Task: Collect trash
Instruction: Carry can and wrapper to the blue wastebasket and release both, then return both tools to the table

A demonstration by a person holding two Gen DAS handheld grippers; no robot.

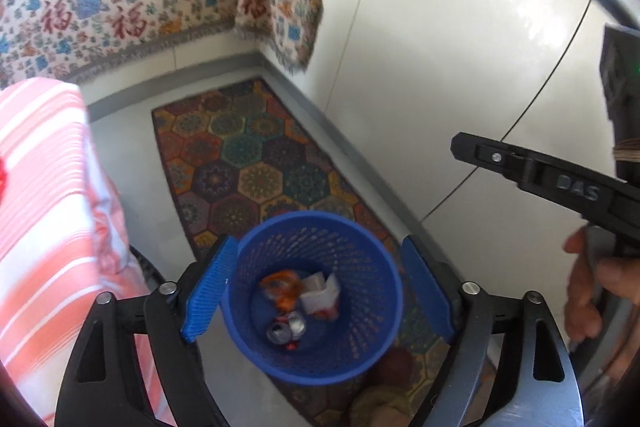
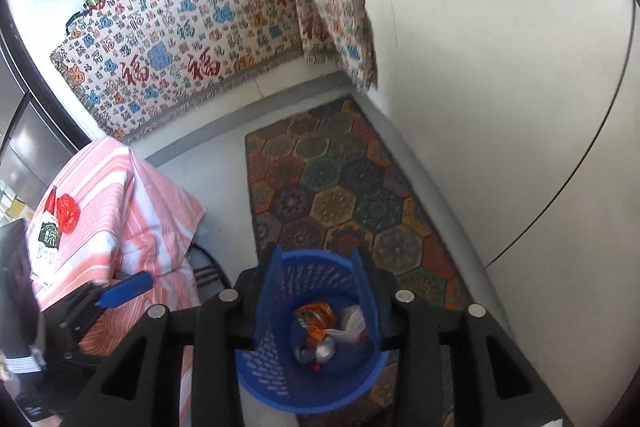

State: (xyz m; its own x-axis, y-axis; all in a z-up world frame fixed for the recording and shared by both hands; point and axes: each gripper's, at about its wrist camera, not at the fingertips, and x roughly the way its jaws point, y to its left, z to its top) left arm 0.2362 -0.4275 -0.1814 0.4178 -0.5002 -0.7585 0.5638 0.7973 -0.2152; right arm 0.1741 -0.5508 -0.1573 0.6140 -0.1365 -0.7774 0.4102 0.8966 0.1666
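Observation:
A blue mesh wastebasket (image 1: 360,323) stands on the floor below both grippers; it also shows in the right wrist view (image 2: 276,359). Inside lie an orange wrapper (image 1: 282,287), white crumpled paper (image 1: 320,293) and a crushed can (image 1: 288,331). My left gripper (image 1: 316,291) hangs above the basket, open and empty, its blue pads (image 1: 208,291) wide apart. My right gripper (image 2: 316,275) is above the basket with its fingers (image 2: 268,291) close together and nothing visible between them. On the pink striped tablecloth (image 2: 120,195) lie a red plastic bag (image 2: 67,213) and a white-green packet (image 2: 47,247).
A hexagon-patterned rug (image 2: 340,195) lies under the basket along the white wall (image 2: 500,67). A patterned cloth (image 2: 180,39) covers a counter at the back with pans on top. The right gripper body (image 1: 560,183) and a hand show at the right of the left wrist view.

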